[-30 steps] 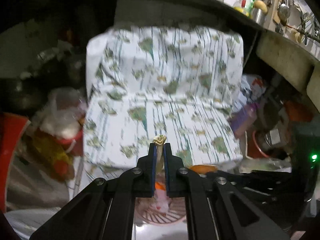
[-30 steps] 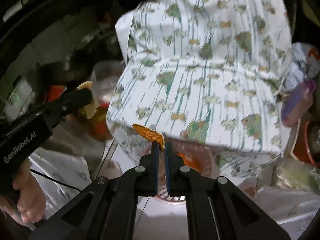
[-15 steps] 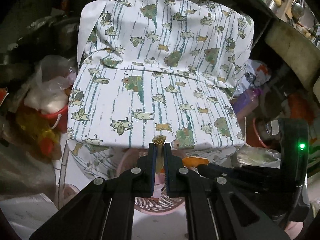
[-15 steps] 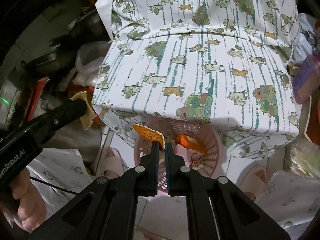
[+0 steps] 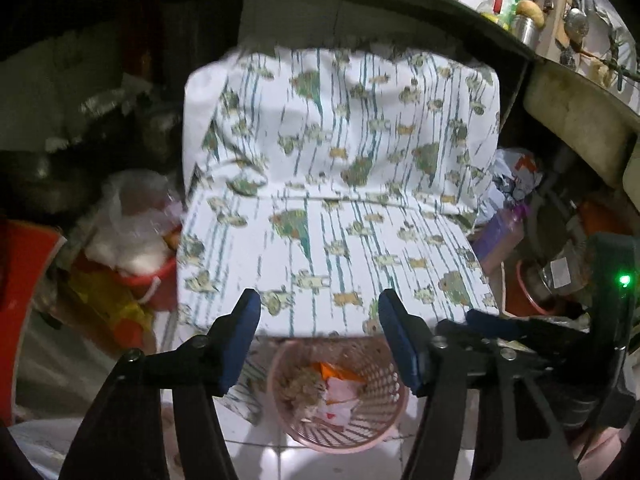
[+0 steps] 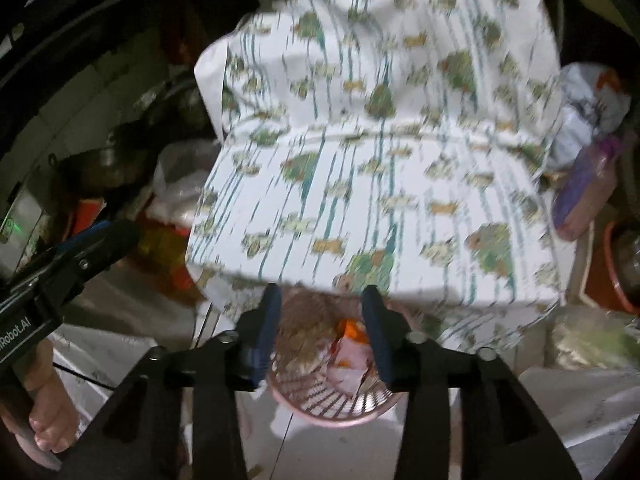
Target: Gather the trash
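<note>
A pink slatted waste basket (image 5: 384, 432) stands on the floor under the edge of a cloth-covered table; it also shows in the right wrist view (image 6: 340, 412). It holds orange peel (image 5: 330, 370), brownish scraps (image 5: 298, 386) and pink-white paper (image 5: 340, 394). My left gripper (image 5: 320, 320) is open and empty above the basket. My right gripper (image 6: 320, 322) is open and empty above the same basket. The right gripper's body shows at the right of the left wrist view (image 5: 520, 332), and the left gripper at the left of the right wrist view (image 6: 80, 256).
The table cloth (image 5: 340, 200) is white with green and orange prints. A red bucket with plastic bags (image 5: 136, 256) stands to the left. A purple bottle (image 5: 500, 236) and an orange basin (image 5: 524, 296) are to the right. A kitchen shelf (image 5: 532, 16) is at the upper right.
Both grippers have opened and let go of their scraps: the tan piece from the left, the orange peel from the right. Both views have lifted a little.
</note>
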A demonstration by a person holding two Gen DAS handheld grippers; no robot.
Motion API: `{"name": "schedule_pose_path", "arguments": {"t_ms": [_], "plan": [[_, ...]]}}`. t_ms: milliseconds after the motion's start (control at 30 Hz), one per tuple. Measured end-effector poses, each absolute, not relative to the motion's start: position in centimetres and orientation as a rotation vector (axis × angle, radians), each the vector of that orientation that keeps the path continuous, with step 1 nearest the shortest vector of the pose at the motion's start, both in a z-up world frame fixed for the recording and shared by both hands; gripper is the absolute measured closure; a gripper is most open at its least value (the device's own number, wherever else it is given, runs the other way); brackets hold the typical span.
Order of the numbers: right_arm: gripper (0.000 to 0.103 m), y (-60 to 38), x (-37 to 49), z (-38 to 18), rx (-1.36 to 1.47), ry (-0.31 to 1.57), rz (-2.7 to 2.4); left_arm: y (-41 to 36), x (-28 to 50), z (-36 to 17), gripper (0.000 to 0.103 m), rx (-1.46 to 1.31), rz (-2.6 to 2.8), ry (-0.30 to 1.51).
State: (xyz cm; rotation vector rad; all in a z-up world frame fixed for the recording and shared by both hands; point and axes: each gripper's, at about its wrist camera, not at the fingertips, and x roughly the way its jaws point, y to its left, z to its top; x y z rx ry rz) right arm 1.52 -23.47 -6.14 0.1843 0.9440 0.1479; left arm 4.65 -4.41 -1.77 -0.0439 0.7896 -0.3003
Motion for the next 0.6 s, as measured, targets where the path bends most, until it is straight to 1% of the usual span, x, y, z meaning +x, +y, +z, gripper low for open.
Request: {"name": "schedule_pose_path", "arguments": {"t_ms": [33,67,133,200,267,367,600], "plan": [[0.053,-23.5,1.3,-5.7,0.177,0.928,0.135,-4.3,4.3,-1.3,0.030,-0.033,-0.290,0.770],[0.045,-23.7,1.2,-5.3,0.171,0.912,0.121,-4.1,4.1,-1.0,0.027,-0.028,-0.284,0.757],[0.035,-24.0,0.7,-4.4,0.167,0.874,0.098,-3.8,3.5,-0.2,0.018,-0.013,-0.263,0.718],[0.032,-24.3,0.3,-3.5,0.162,0.831,0.083,-3.5,3.1,0.4,0.018,0.003,-0.242,0.685],[0.021,-24.4,0.0,-2.8,0.151,0.797,0.071,-3.4,2.7,0.9,0.018,0.025,-0.225,0.662],[0.018,-24.6,-0.3,-2.2,0.144,0.758,0.048,-3.3,2.3,1.3,0.017,0.040,-0.214,0.633],[0.015,-25.2,0.1,-3.0,0.141,0.772,0.030,-3.1,1.7,1.4,0.014,0.022,-0.224,0.581]]}}
